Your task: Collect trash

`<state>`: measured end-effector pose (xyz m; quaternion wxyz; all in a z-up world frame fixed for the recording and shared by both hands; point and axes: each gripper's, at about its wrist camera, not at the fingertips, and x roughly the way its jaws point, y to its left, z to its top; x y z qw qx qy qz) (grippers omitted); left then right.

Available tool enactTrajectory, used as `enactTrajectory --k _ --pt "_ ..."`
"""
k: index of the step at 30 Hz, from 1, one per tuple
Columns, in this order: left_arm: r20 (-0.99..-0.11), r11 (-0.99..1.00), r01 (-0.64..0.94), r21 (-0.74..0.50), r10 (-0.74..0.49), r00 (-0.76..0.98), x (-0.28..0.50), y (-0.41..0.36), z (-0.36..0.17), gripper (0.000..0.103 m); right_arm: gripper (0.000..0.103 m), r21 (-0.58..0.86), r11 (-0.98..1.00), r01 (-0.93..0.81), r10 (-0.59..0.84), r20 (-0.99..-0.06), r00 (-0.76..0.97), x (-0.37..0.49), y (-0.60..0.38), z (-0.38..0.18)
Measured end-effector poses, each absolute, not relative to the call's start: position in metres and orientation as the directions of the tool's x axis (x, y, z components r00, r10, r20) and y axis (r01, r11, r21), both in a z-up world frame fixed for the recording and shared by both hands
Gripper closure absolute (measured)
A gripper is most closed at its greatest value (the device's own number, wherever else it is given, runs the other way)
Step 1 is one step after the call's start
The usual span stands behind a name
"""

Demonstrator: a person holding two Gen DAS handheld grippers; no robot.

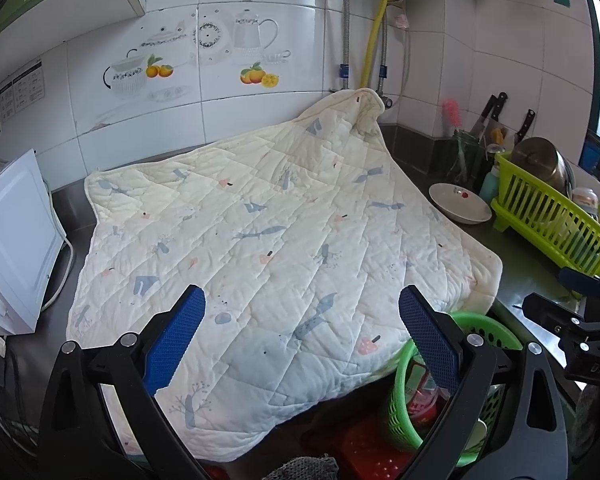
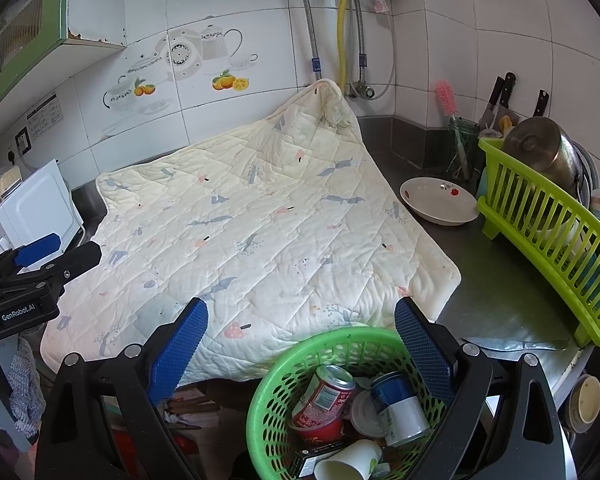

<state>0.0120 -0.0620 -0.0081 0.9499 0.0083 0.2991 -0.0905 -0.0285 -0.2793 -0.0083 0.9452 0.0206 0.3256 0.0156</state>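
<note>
At the near edge of the counter point(image 2: 496, 300), a green mesh basket point(image 2: 276, 400) sits below and in front of the right tool point(image 2: 300, 344), whose blue-padded fingers point(image 2: 178, 352) stand spread apart with nothing between them. Trash fills the basket: a red drink can point(image 2: 326, 394) lying tilted, a blue-and-white can point(image 2: 400, 408) beside it on the right, a white lid point(image 2: 362, 408) between the two, and a white paper cup point(image 2: 350, 462) on its side nearest the camera. From the left wrist view the same basket point(image 1: 404, 392) shows at near right, partly tucked under the overhanging corner of a cream quilted blanket point(image 1: 260, 232). The left tool point(image 1: 302, 332) hovers above that blanket, its fingers point(image 1: 174, 340) likewise released and holding nothing.

Across the middle of the counter the blanket point(image 2: 260, 232) lies spread, printed with grey-blue and pink figures, its far corner bunched up against the tiled wall point(image 2: 240, 8). To the right of the blanket rests a shallow white bowl point(image 2: 440, 202) with a small red motif, just beside a lime-green dish rack point(image 2: 540, 224) that holds a metal pot point(image 2: 540, 148). A white appliance point(image 1: 16, 240) stands at the left edge. Farther back in the right corner, a glass jar point(image 2: 464, 140) holds a pink brush point(image 2: 446, 98), with black-handled knives point(image 2: 504, 90) against the wall and a yellow hose point(image 2: 344, 28) running up it.
</note>
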Motion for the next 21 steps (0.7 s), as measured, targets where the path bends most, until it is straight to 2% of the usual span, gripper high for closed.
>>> enactTrajectory --k 21 --pt "-0.573 0.98 0.198 0.002 -0.161 0.804 0.017 -0.075 -0.005 0.005 0.011 0.044 0.999 0.031 0.002 -0.611 0.792 -0.027 -0.289 -0.009"
